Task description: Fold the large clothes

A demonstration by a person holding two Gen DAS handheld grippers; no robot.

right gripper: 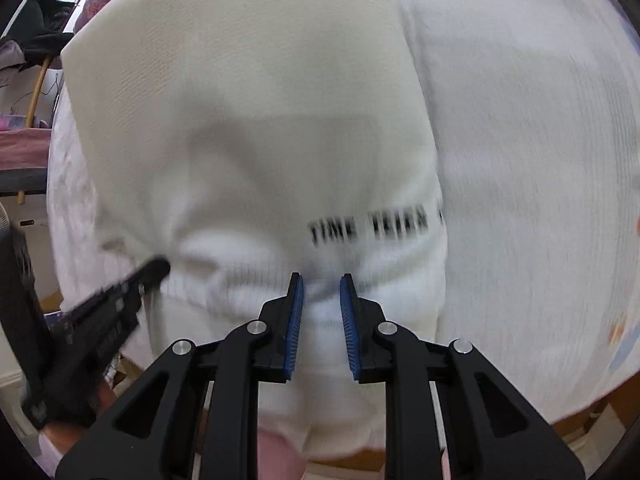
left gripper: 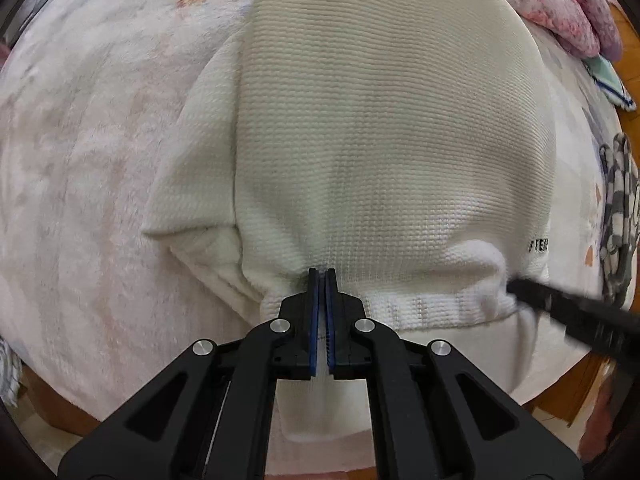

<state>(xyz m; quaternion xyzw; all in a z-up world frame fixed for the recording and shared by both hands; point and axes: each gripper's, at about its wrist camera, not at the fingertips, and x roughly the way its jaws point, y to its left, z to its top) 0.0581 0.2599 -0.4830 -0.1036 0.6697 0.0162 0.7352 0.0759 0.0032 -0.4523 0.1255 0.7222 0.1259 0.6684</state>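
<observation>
Your sweater (left gripper: 380, 140) lies on the bed (left gripper: 88, 152), sides already folded in, left gripper (left gripper: 321, 276) pinching its near edge, right gripper (right gripper: 321, 284) part-spread over the hem, grip unclear; the lengthwise fold remains.

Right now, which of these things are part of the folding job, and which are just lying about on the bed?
Part of the job:
- white knit garment
- left gripper, shut on its ribbed edge
- right gripper, jaws apart over the same edge

Just lying about:
- pink floral fabric
- grey-and-white patterned cloth
- dark clothes on a chair
- pale bed cover underneath
</observation>
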